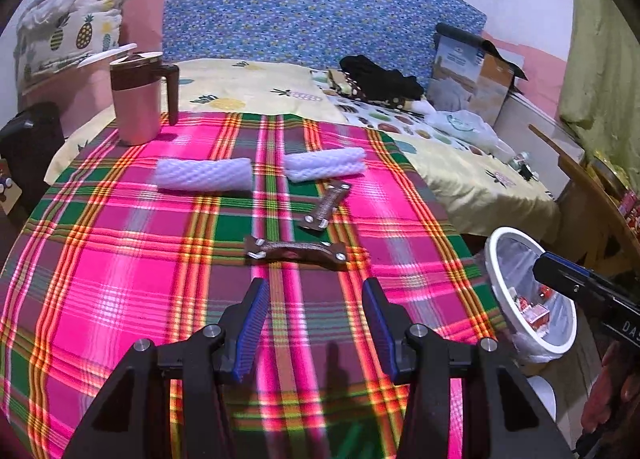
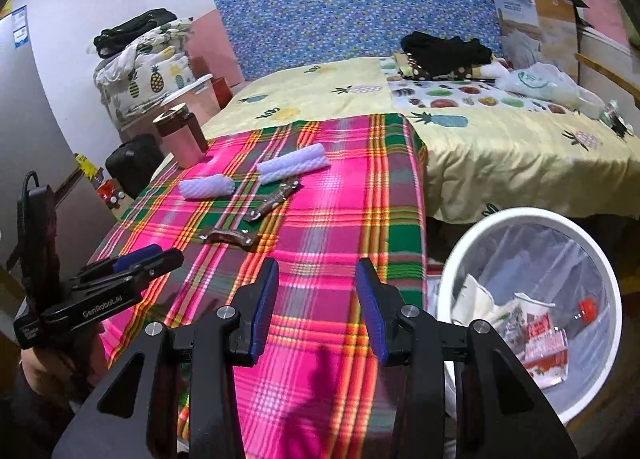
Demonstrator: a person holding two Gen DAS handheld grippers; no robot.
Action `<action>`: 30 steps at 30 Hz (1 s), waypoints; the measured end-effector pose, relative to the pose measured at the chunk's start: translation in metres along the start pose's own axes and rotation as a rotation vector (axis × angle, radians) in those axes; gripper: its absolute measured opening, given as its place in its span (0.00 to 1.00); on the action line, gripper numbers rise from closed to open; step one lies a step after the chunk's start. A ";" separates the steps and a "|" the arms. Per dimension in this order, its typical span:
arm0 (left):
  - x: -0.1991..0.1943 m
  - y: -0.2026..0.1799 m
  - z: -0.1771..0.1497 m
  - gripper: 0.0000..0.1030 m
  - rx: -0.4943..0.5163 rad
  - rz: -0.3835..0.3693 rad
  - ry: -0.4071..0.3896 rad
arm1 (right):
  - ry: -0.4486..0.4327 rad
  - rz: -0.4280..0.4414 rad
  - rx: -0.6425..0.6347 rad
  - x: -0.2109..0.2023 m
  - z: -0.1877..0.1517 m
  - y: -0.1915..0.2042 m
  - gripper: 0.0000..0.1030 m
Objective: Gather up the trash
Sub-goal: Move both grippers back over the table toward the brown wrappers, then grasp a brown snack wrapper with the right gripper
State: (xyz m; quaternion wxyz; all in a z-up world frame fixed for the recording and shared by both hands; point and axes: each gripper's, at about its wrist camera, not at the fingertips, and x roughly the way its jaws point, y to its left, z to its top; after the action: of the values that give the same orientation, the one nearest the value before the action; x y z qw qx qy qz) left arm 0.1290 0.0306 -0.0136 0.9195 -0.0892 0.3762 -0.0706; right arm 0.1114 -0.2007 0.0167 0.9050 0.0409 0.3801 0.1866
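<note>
Directly ahead of our left gripper (image 1: 316,323), lying flat on the plaid cloth (image 1: 120,279), is the nearer brown wrapper (image 1: 296,251), a thin strip with crimped ends; a second brown wrapper (image 1: 326,205) lies just beyond it, angled away, and two white foam sleeves (image 1: 204,175) rest farther on, side by side. We judge the wrappers to be light, limp and somewhat slick, so a pinch across the narrow middle should serve better than one at a crimped end; the foam looks soft and compressible and should tolerate a grip anywhere along its length. Both claws stand parted with nothing between the pads. Our left gripper is pitched downward over the cloth, its fingers framing the near wrapper from short of it. Our right gripper (image 2: 316,311) is likewise tilted down, nearer the cloth's right edge, with the white bin (image 2: 448,279) just to its right and below; that bin already holds crumpled packaging. A pink mug (image 1: 138,99) stands far to the left.
</note>
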 end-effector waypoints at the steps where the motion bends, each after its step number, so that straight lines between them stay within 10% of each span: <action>1: 0.001 0.003 0.001 0.47 0.000 0.004 0.001 | 0.002 0.003 -0.004 0.001 0.001 0.001 0.40; 30: 0.013 0.089 0.025 0.47 -0.057 0.068 0.002 | 0.180 0.156 -0.315 0.111 0.022 0.072 0.40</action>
State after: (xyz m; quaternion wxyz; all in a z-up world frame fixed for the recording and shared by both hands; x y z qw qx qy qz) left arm 0.1618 0.1175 -0.0239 0.9180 -0.1025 0.3819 -0.0288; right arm 0.1756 -0.0913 -0.0266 0.8453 -0.0887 0.4213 0.3164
